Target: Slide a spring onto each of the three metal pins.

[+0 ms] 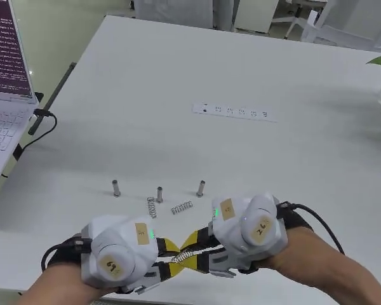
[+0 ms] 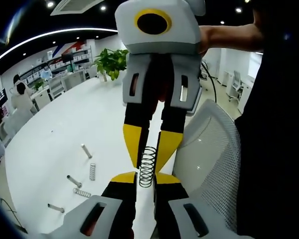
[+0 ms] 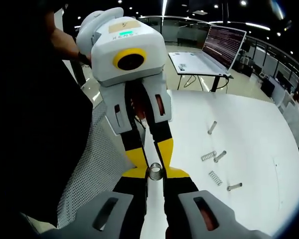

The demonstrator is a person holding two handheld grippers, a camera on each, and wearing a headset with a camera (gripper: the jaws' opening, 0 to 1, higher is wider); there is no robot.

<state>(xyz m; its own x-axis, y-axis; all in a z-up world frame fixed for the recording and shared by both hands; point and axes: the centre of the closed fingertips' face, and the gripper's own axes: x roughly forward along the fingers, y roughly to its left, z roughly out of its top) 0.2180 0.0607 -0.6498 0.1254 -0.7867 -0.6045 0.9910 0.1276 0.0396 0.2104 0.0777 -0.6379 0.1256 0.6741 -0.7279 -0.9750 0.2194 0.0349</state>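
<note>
fingers (image 2: 122, 178) of left gripper (image 2: 145, 179) and right gripper (image 3: 155, 175) pinch opposite spring (image 1: 183, 256) ends.

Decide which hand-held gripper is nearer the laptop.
Left. The left hand-held gripper is on the laptop's side of the held spring; the right hand-held gripper is beyond it.

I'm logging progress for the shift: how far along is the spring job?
Done: nothing yet; the three pins stand bare on the table. In hand: the held spring, pinched between the left gripper and the right gripper. Left: seating it, then the two loose springs lying by the pins.
</note>
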